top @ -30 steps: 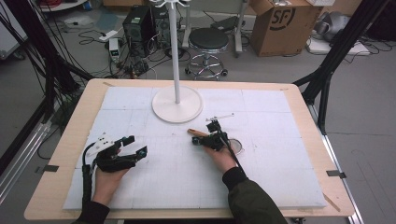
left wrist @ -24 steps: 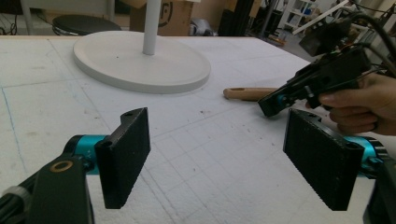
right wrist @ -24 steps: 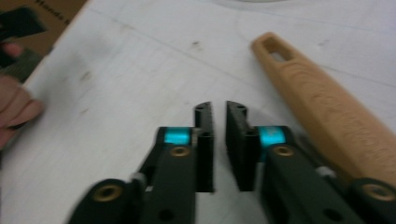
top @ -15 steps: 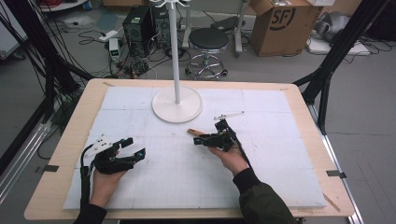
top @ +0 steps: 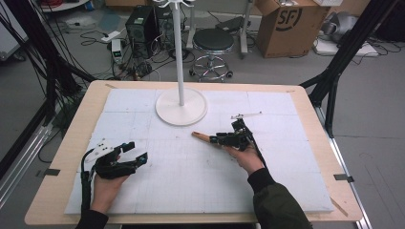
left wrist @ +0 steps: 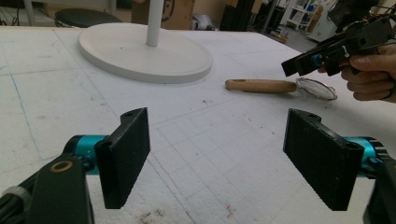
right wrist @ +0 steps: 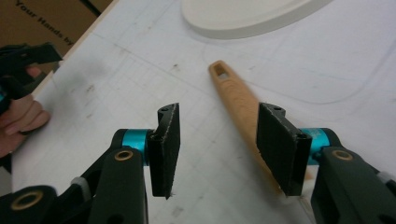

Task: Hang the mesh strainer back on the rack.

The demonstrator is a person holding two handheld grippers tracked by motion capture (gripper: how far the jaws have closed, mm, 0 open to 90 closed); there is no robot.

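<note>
A small strainer with a wooden handle [top: 200, 137] lies flat on the white mat, right of the stand's base. Its handle [left wrist: 260, 85] and wire mesh bowl [left wrist: 317, 88] show in the left gripper view. My right gripper [top: 216, 140] hovers just over the handle [right wrist: 236, 100]. Its jaws have just been opening and now stand apart, not pressing on the handle, which passes under the right jaw. My left gripper [top: 136, 151] rests low at the mat's left, wide open with nothing between its jaws [left wrist: 217, 156].
A white pole stand with a round base [top: 181, 107] sits at the mat's back centre. The foam mat [top: 191, 186] covers most of the wooden table [top: 62, 157]. A stool and cardboard boxes stand on the floor behind the table.
My right gripper has let go of the strainer's handle, opened, and lifted slightly back to the right. The strainer stays on the mat. The left gripper has not moved.
</note>
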